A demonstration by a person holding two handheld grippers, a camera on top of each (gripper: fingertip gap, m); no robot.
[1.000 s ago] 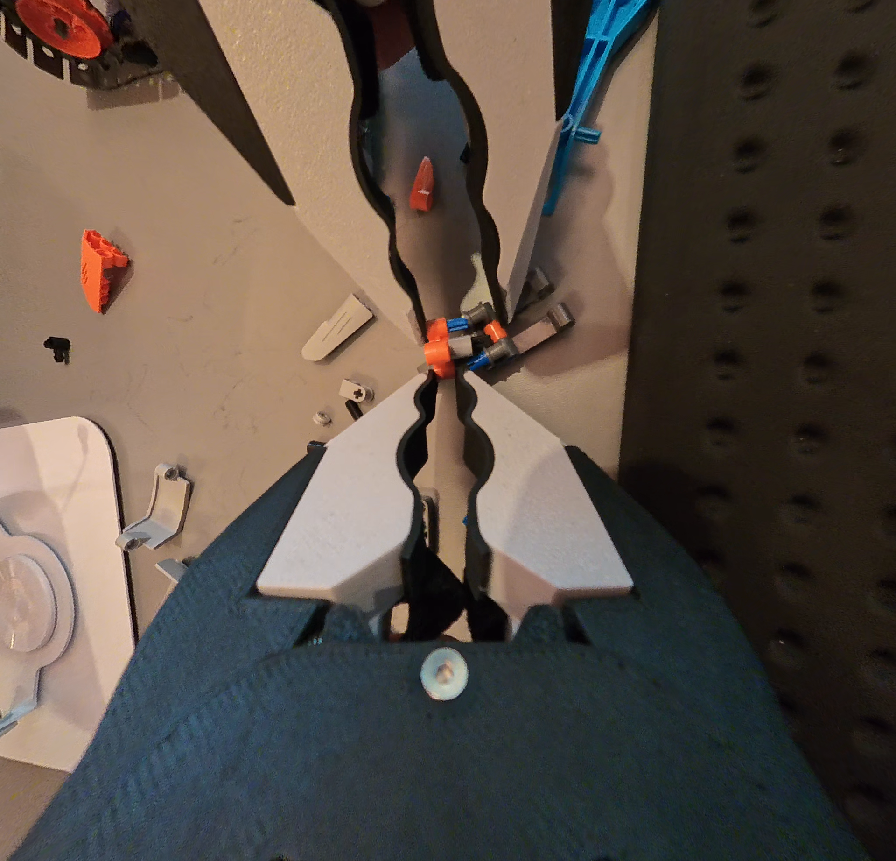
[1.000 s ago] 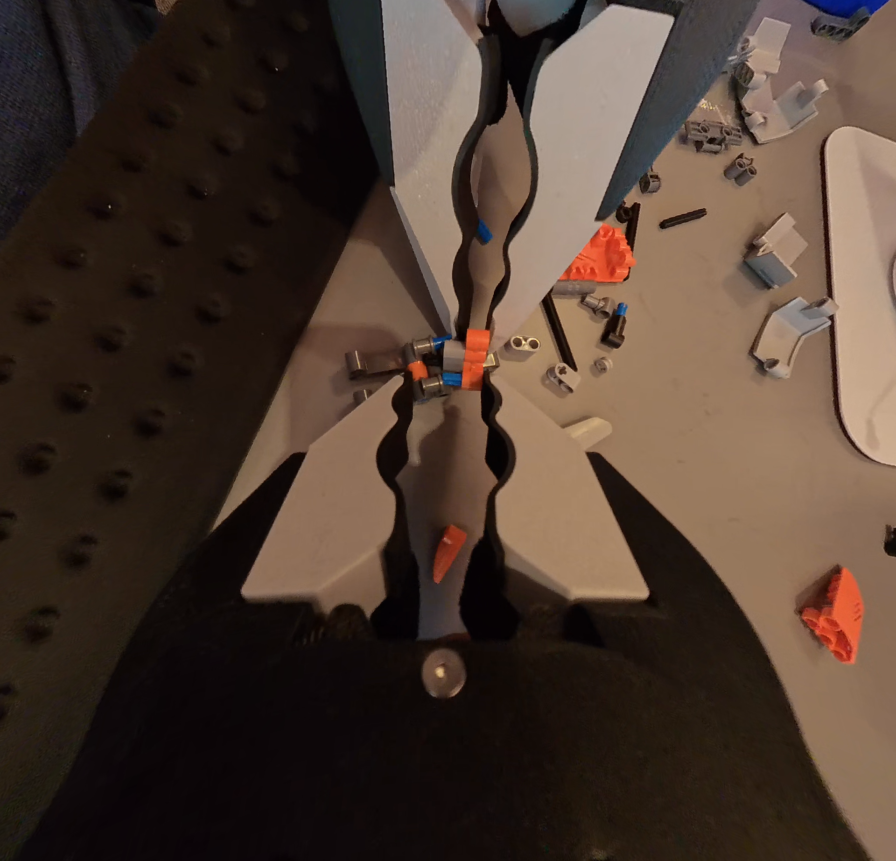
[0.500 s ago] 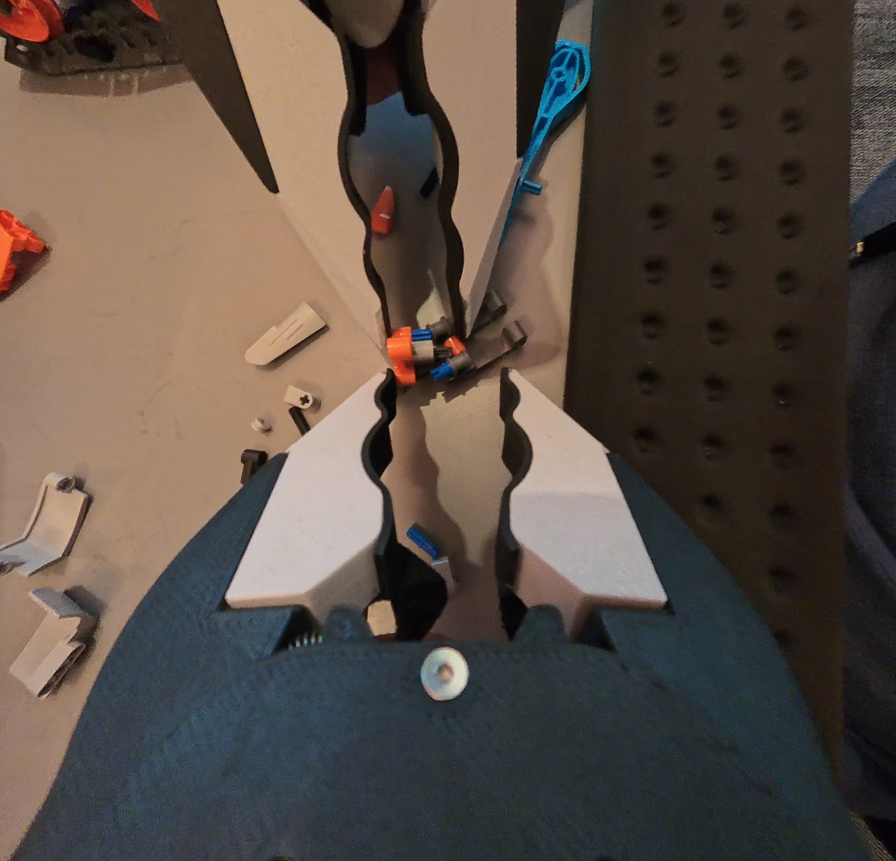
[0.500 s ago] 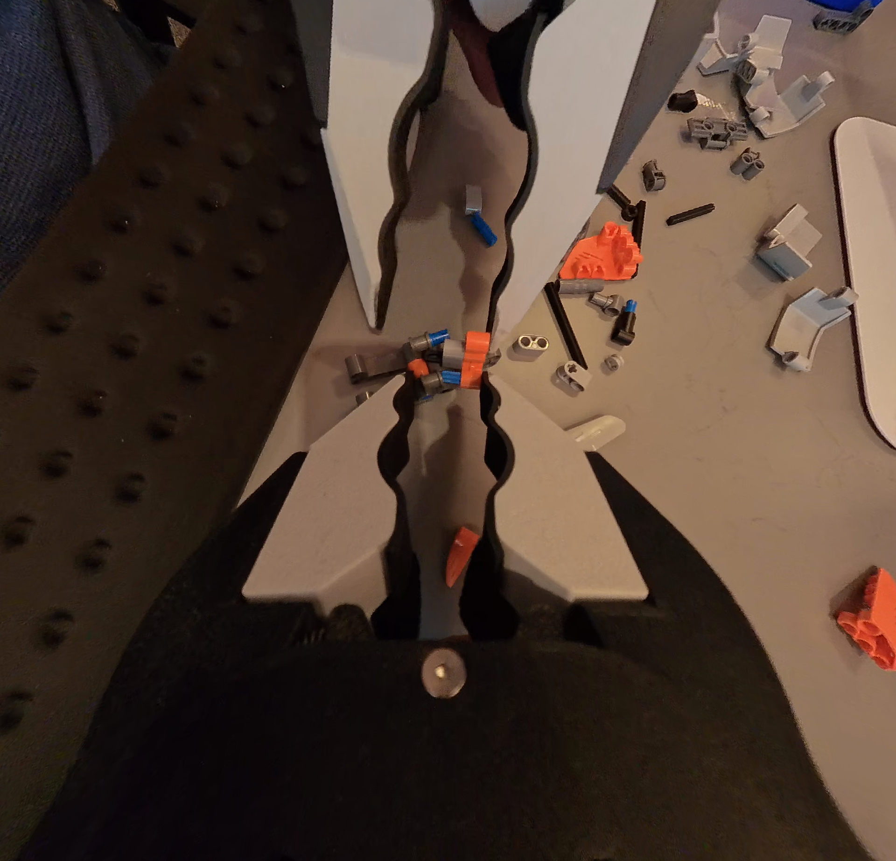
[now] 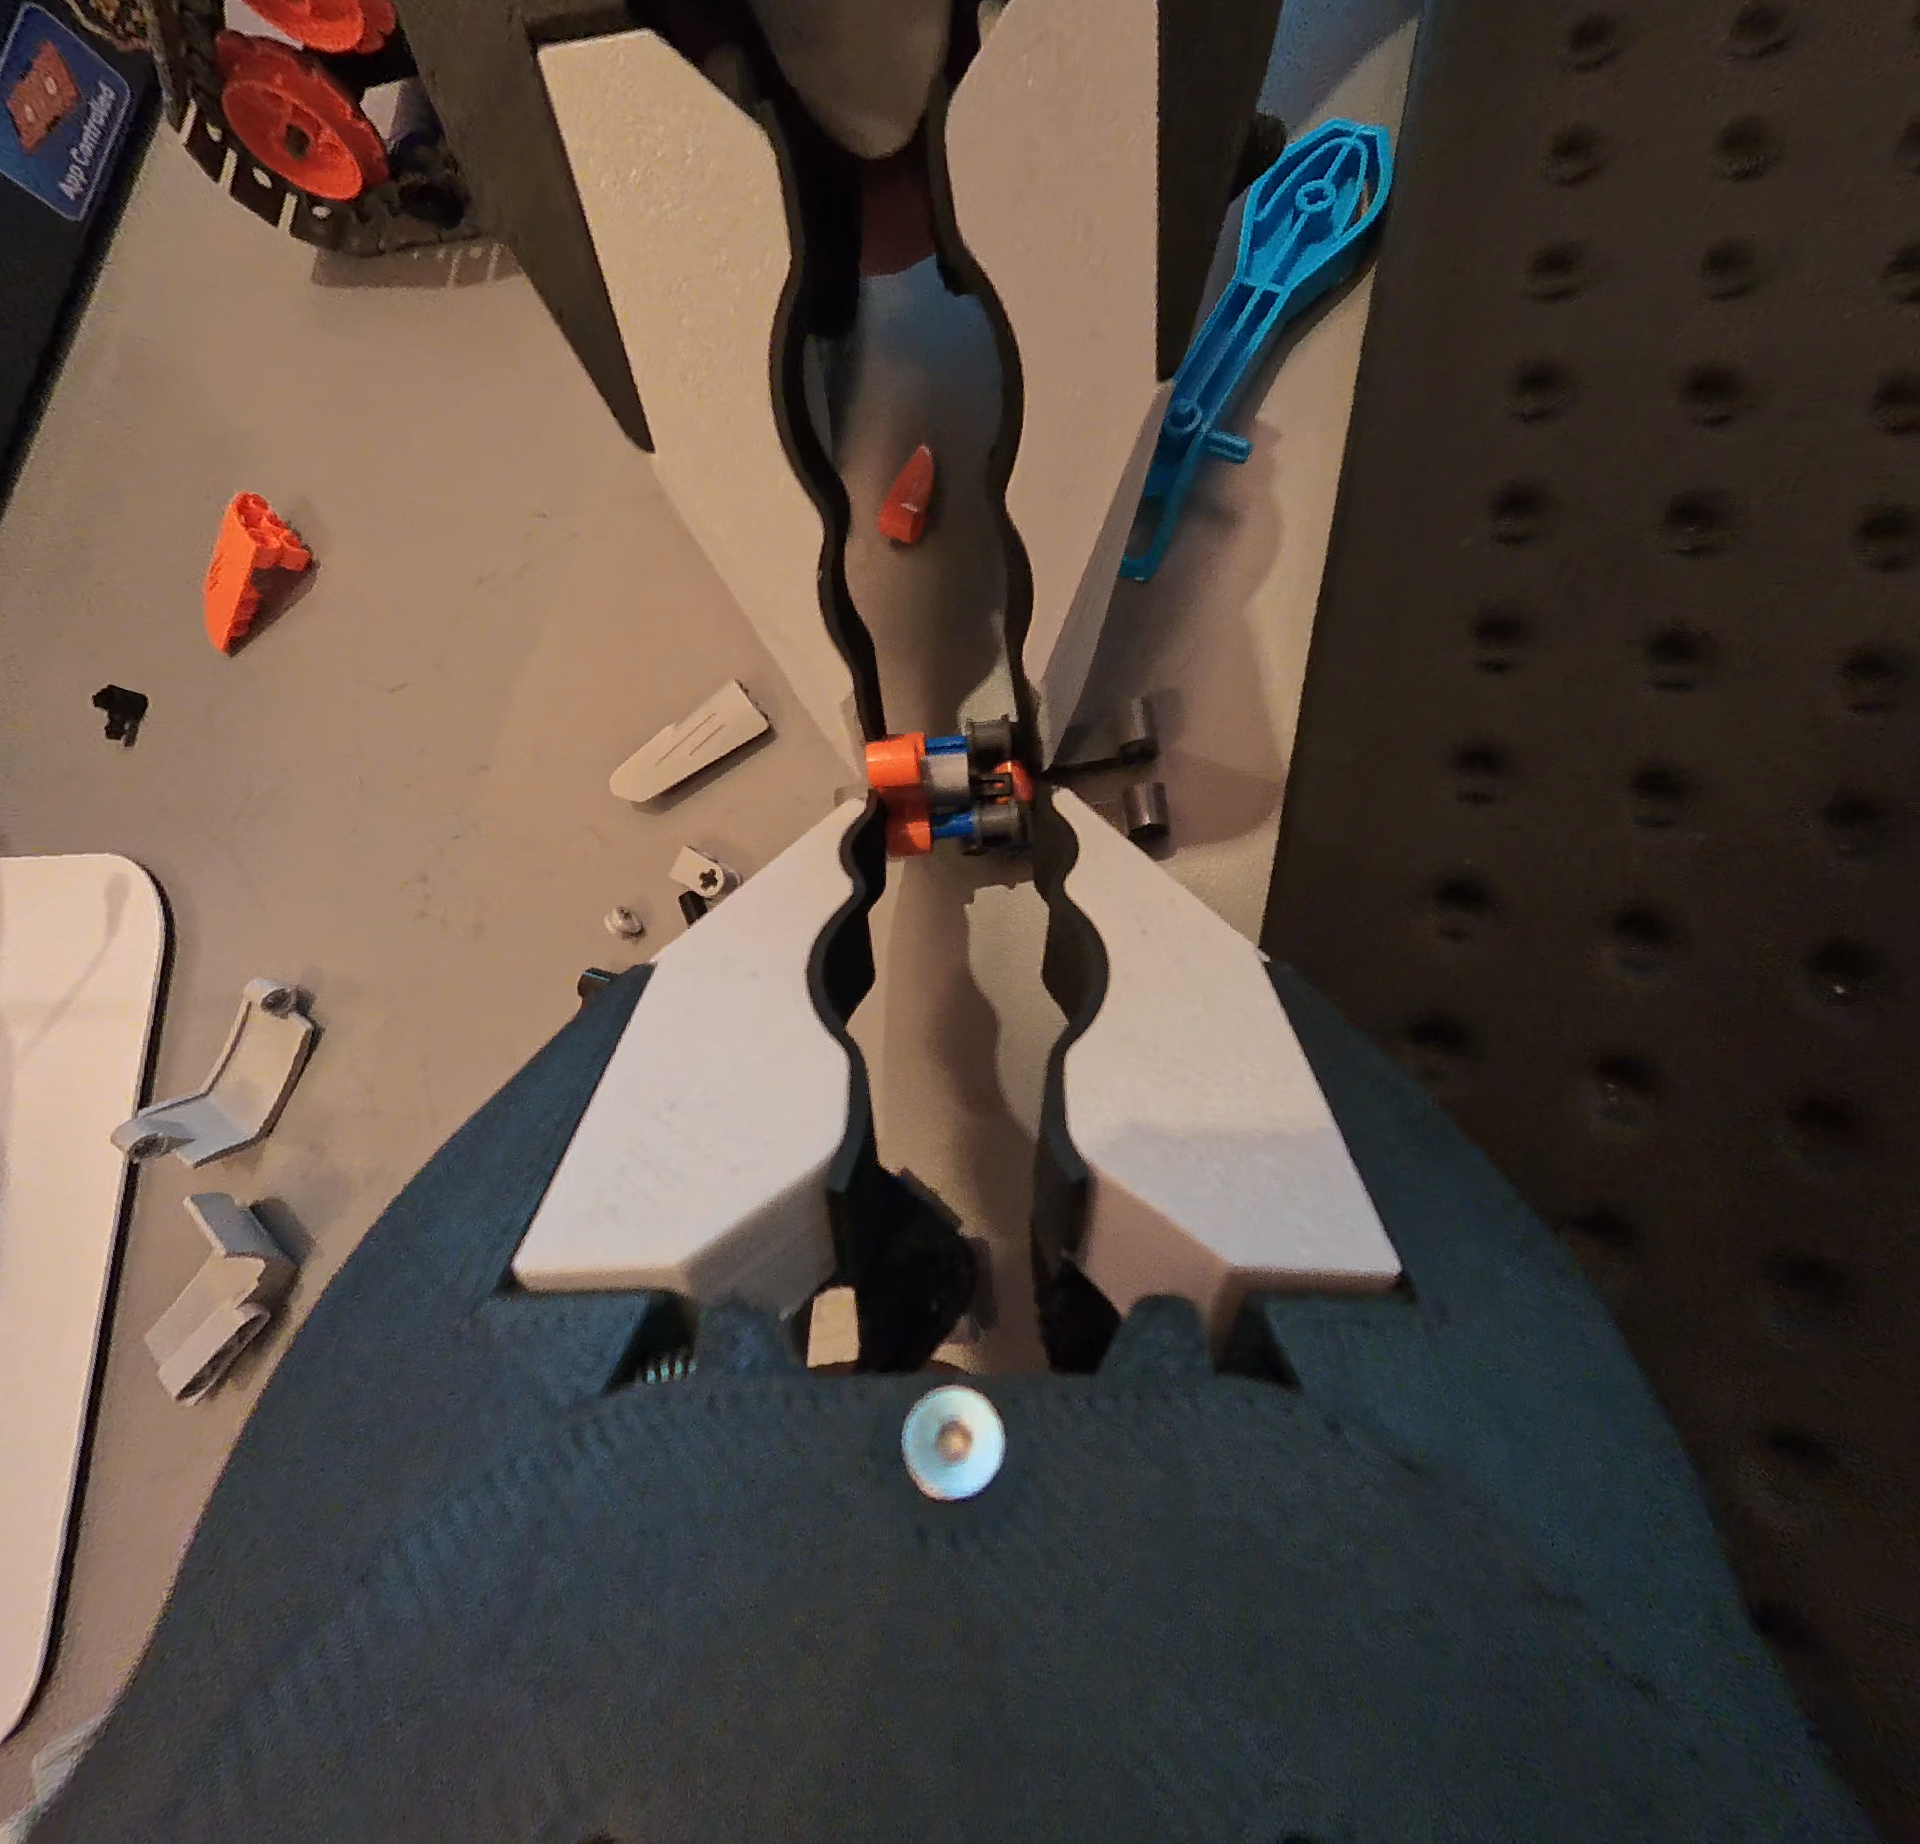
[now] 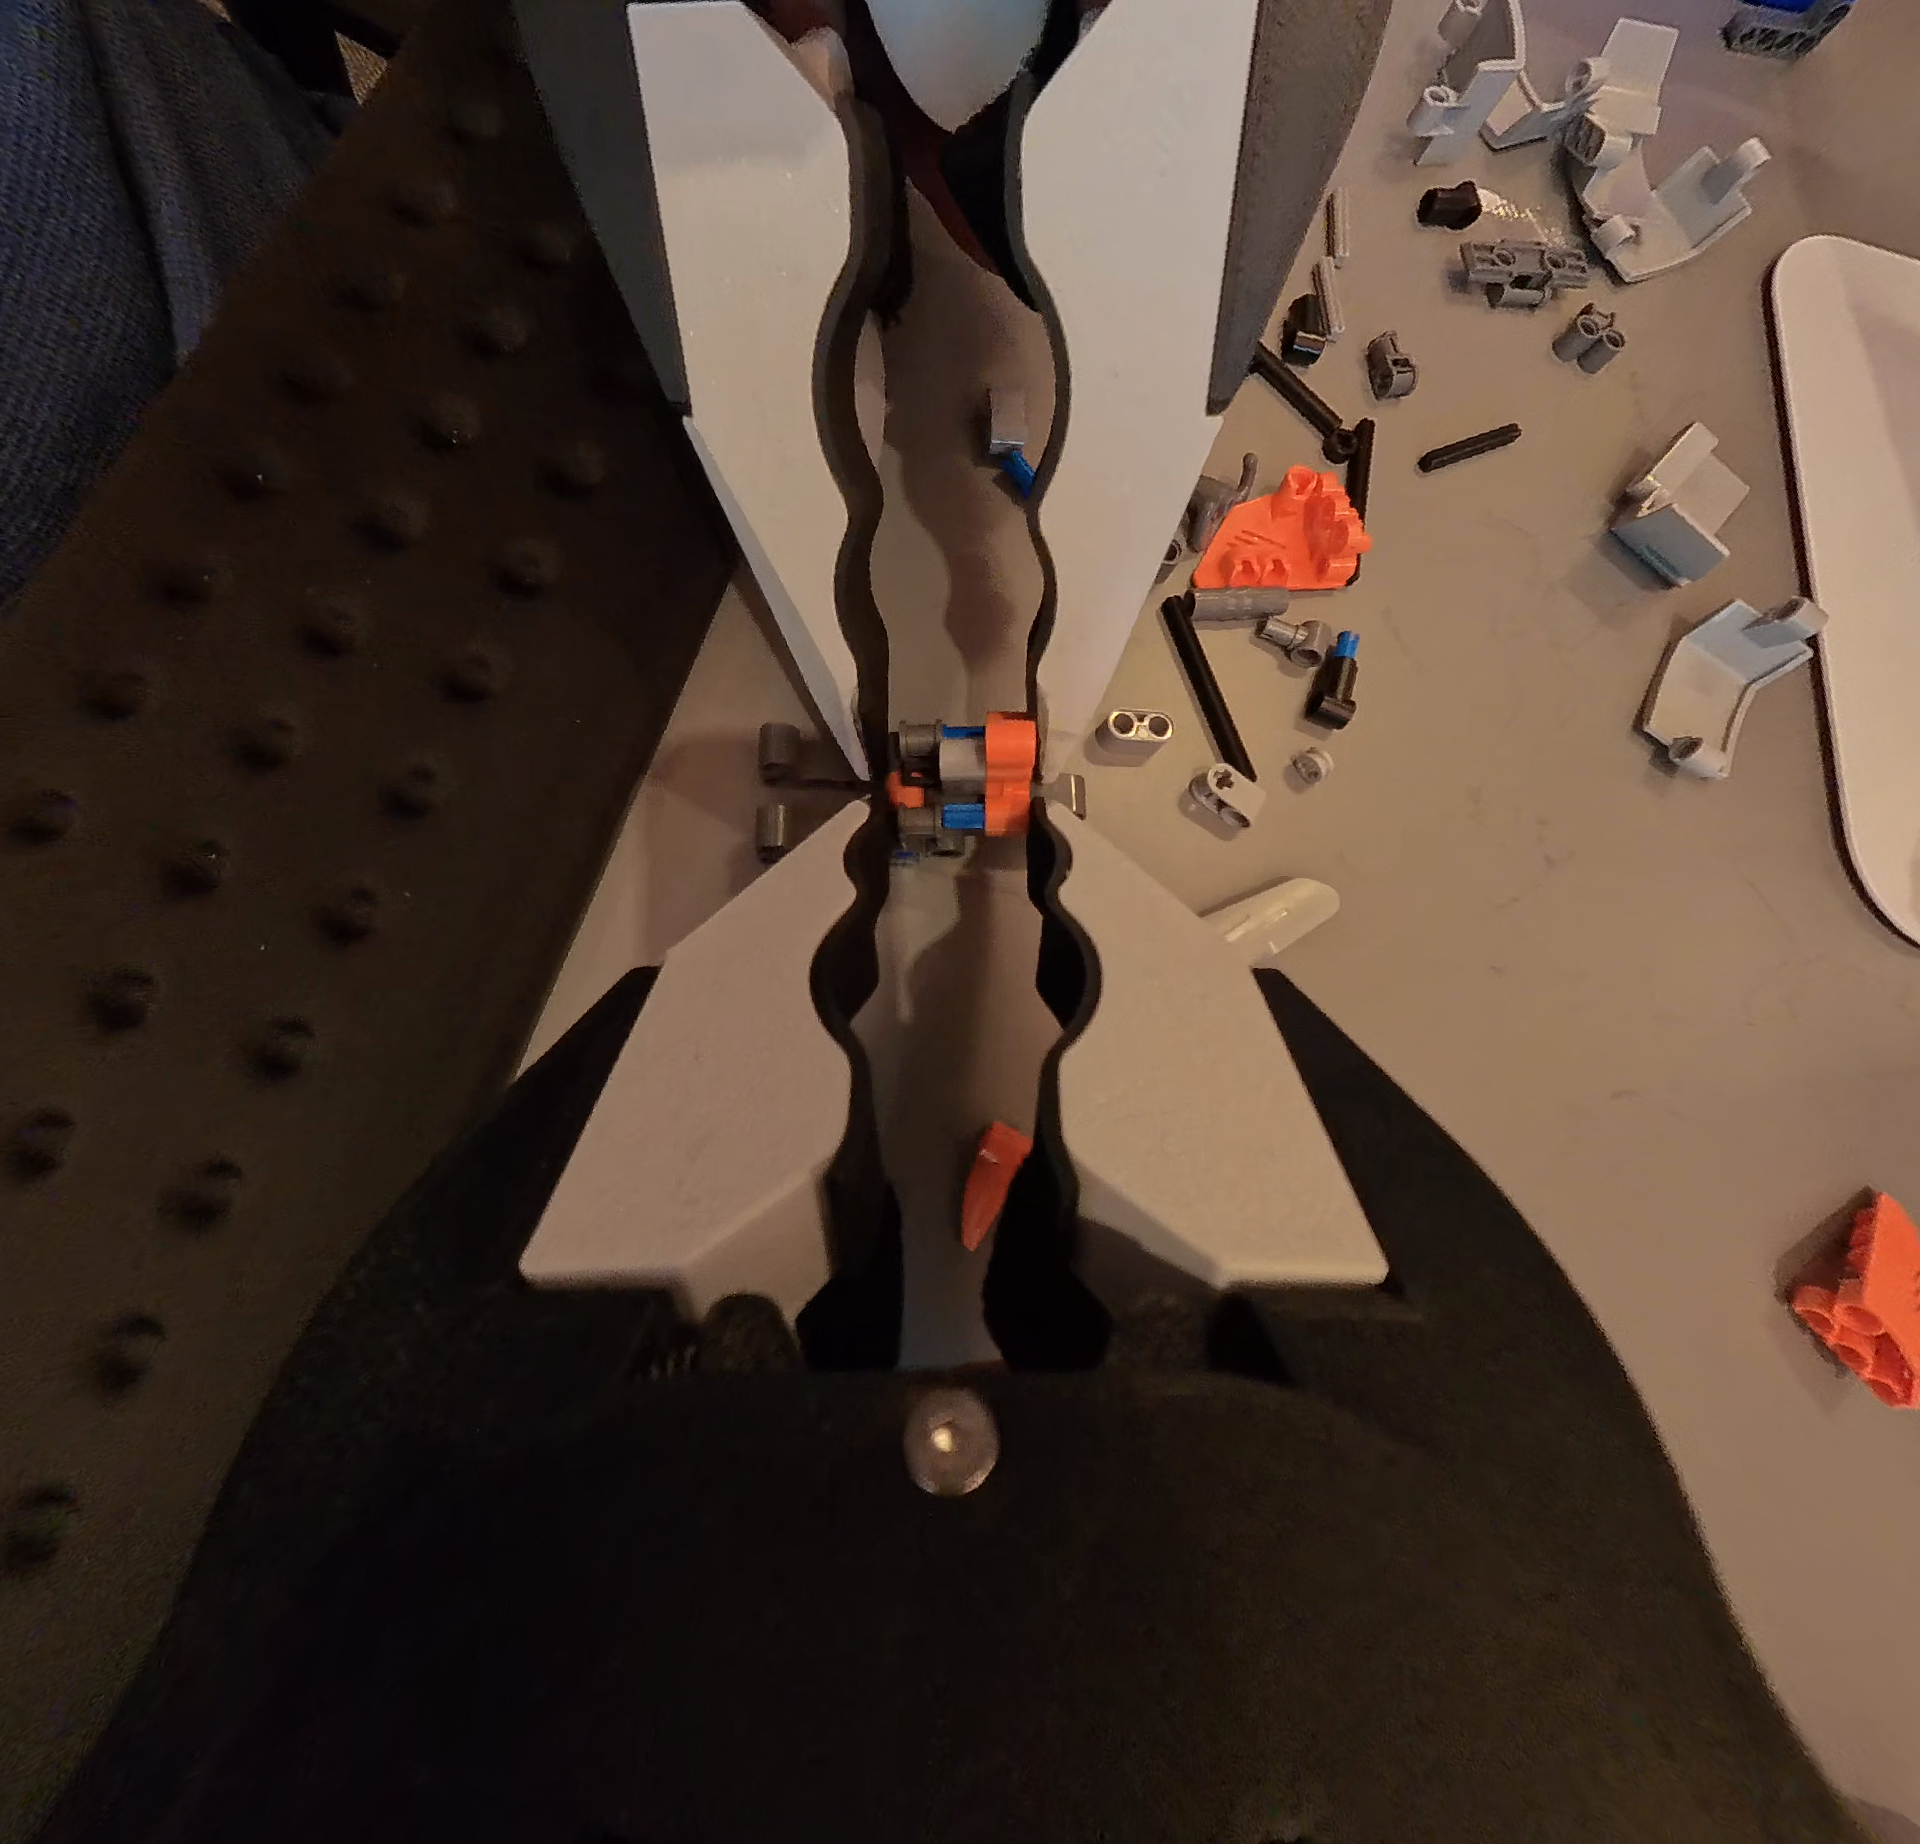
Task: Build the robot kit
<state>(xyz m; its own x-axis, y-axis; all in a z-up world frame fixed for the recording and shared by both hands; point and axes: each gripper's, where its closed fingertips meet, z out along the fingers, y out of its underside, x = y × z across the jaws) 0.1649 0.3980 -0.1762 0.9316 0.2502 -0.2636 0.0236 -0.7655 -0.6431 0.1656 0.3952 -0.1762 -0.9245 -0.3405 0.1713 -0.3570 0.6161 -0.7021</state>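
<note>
Left wrist view, read left to right: an orange wedge brick (image 5: 255,568) and a pale grey tapered panel (image 5: 691,740) lie loose on the grey table (image 5: 416,444). At centre is a small assembly of orange, blue and grey pins (image 5: 945,781). Beyond it lie a dark grey link (image 5: 1138,745), a blue lever tool (image 5: 1247,340) and the dark studded mat (image 5: 1610,651).

The assembly sits at the very tips of both tools, directly ahead of each. Its long axis runs crosswise to the fingers, orange end to the left in this view. Neither gripper is nearer; they meet tip to tip over it.

The left gripper (image 5: 951,823) enters from below, its jaws drawn narrow and appearing to press the assembly's two ends. The right gripper (image 6: 954,818), seen in its own view, is set equally narrow and clasps the same piece from the opposite side.
</note>
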